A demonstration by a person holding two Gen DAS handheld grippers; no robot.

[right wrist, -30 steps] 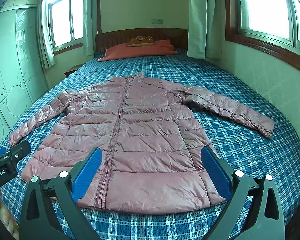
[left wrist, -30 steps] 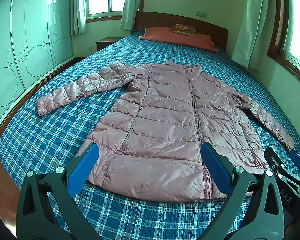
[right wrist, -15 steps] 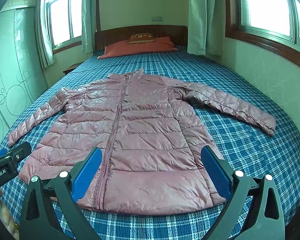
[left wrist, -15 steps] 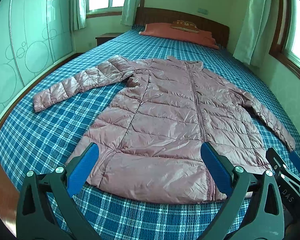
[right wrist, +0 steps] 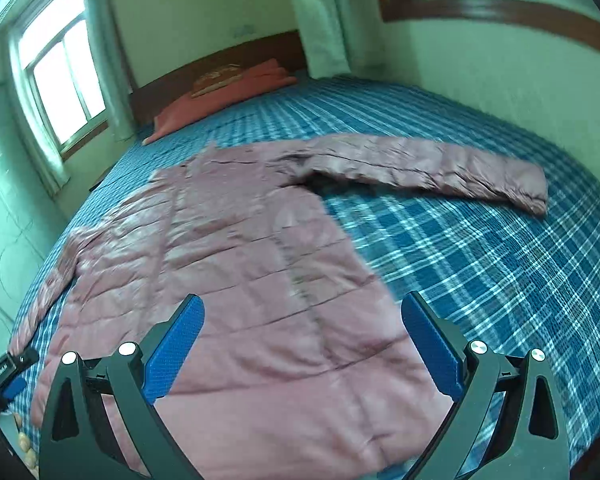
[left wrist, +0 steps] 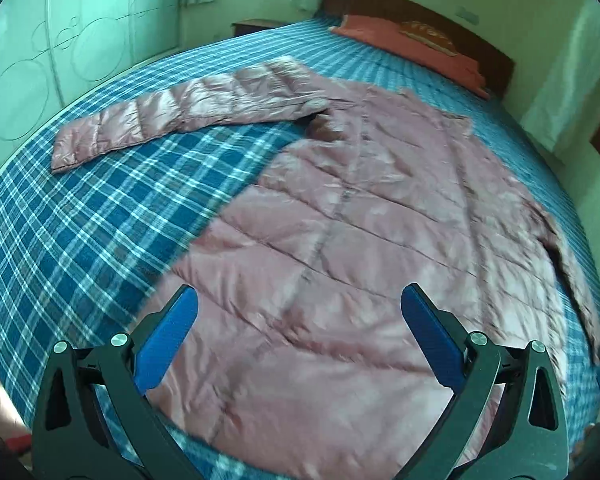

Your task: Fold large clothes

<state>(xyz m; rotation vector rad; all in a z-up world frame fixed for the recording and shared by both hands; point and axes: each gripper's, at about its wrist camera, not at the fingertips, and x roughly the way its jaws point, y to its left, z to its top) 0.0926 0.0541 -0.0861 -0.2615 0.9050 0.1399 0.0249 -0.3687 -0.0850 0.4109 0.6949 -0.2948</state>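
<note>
Jacket (left wrist: 364,248) flat on bed (left wrist: 100,216), collar toward headboard (right wrist: 220,60), sleeves spread sideways.

Both cameras tilt and swing apart now: the left gripper (left wrist: 298,334) faces the left sleeve (left wrist: 188,114), the right gripper (right wrist: 302,338) the right sleeve (right wrist: 432,166). Each sits lower over the jacket (left wrist: 360,240) hem, and the views are blurry.
</note>
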